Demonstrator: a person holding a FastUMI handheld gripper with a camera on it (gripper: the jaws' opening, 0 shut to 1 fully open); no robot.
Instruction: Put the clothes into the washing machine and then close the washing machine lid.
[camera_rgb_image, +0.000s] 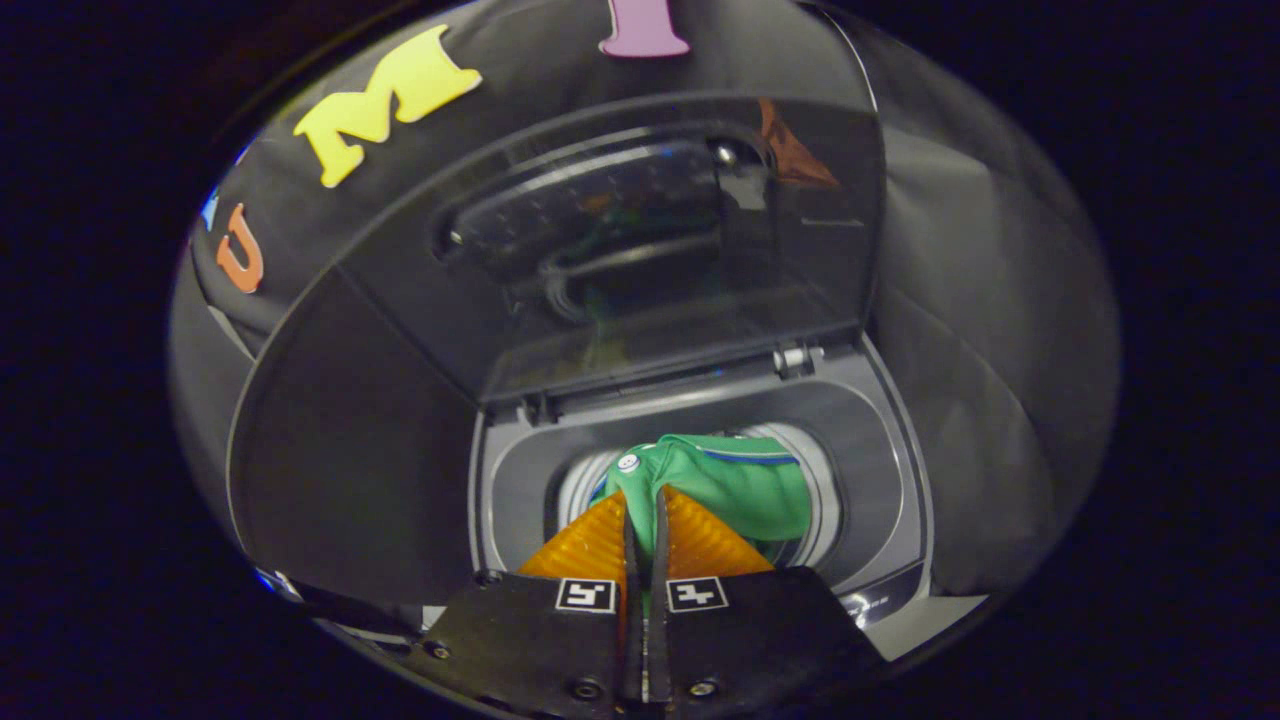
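Pinching green garment (745, 480) in gripper (645, 500), above washer drum (820, 490).

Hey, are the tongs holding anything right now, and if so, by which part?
Yes. The tongs are shut on the green garment, pinching a fold of cloth at its near edge, close to a white button, over the washing machine's drum opening.

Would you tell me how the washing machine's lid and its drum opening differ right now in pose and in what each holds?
The lid stands raised behind the machine, hinged at the back; the drum opening lies flat in the grey top panel below it. The lid is a dark, see-through, roughly rectangular pane holding nothing; the drum opening is round, pale-rimmed, with the green garment hanging in it, pinched by the closed gripper. Both belong to the same washing machine.
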